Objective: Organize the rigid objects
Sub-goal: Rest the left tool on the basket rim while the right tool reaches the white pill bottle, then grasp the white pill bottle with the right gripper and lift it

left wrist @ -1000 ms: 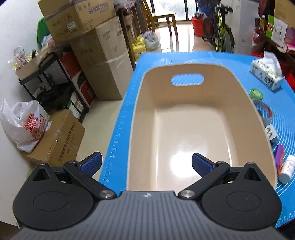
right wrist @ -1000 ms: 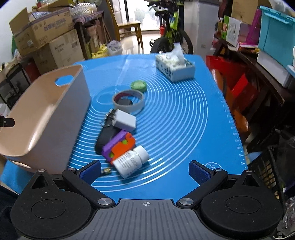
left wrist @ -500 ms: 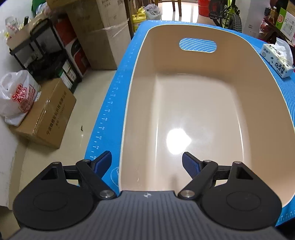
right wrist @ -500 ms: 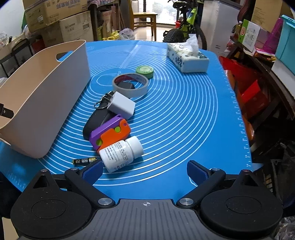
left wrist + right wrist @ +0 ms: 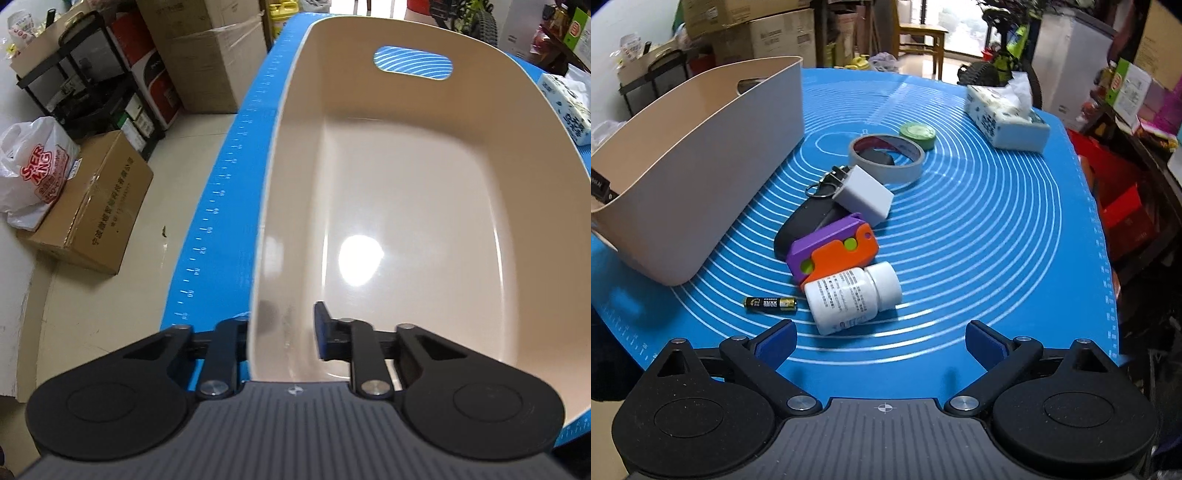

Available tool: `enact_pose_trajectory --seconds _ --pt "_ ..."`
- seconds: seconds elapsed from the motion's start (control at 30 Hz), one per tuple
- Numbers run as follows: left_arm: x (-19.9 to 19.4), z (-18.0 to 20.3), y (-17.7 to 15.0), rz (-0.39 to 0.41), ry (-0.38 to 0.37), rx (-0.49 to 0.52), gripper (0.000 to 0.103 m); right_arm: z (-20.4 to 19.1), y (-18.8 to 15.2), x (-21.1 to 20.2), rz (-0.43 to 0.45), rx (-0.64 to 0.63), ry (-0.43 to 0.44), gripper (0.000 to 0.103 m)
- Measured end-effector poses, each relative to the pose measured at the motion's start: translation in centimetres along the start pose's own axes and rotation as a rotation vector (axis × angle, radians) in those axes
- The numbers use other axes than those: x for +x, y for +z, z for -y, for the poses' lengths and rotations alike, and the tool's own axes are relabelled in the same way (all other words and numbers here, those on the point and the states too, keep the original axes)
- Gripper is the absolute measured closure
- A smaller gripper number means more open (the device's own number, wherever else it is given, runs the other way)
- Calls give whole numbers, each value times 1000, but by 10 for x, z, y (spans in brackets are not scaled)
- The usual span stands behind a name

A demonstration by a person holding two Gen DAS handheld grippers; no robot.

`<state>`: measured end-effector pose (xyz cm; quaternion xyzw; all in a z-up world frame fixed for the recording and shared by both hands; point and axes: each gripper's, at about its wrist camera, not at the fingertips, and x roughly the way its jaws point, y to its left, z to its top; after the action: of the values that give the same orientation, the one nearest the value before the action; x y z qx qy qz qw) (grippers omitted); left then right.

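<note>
A beige plastic bin (image 5: 406,184) stands empty on the blue mat; it also shows at the left of the right wrist view (image 5: 701,177). My left gripper (image 5: 280,332) straddles the bin's near wall, one finger outside and one inside, closed on the wall. My right gripper (image 5: 879,339) is open and empty, just short of a white pill bottle (image 5: 849,299). Beyond lie a battery (image 5: 770,303), an orange-and-purple toy (image 5: 834,254), a black key fob (image 5: 805,225), a white charger (image 5: 862,195), a tape roll (image 5: 886,157) and a green lid (image 5: 918,133).
A tissue box (image 5: 1004,118) sits at the mat's far right. Cardboard boxes (image 5: 92,210), a black rack (image 5: 85,96) and a plastic bag (image 5: 33,170) stand on the floor left of the table. Shelves with red and coloured items (image 5: 1126,110) are right of the table.
My left gripper has moved in onto the bin's near wall and its fingers have closed on it. My right gripper has pulled back slightly, so the battery and bottle show fully.
</note>
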<state>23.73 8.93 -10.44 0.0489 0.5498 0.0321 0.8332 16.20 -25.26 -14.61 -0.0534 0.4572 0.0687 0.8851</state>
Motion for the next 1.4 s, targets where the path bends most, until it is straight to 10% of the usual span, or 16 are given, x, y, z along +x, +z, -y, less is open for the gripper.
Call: enact_pose_trajectory --seconds 0.57,0.73,1.4 --pt "5 -7 2 -11 -20 -38 93 4 19 40 1 14 46 15" --pt "7 -9 2 -12 -18 -45 92 11 18 38 -11 71 96 36" --pt "5 -11 0 -12 -12 -66 92 13 33 -13 157 124 -55 37"
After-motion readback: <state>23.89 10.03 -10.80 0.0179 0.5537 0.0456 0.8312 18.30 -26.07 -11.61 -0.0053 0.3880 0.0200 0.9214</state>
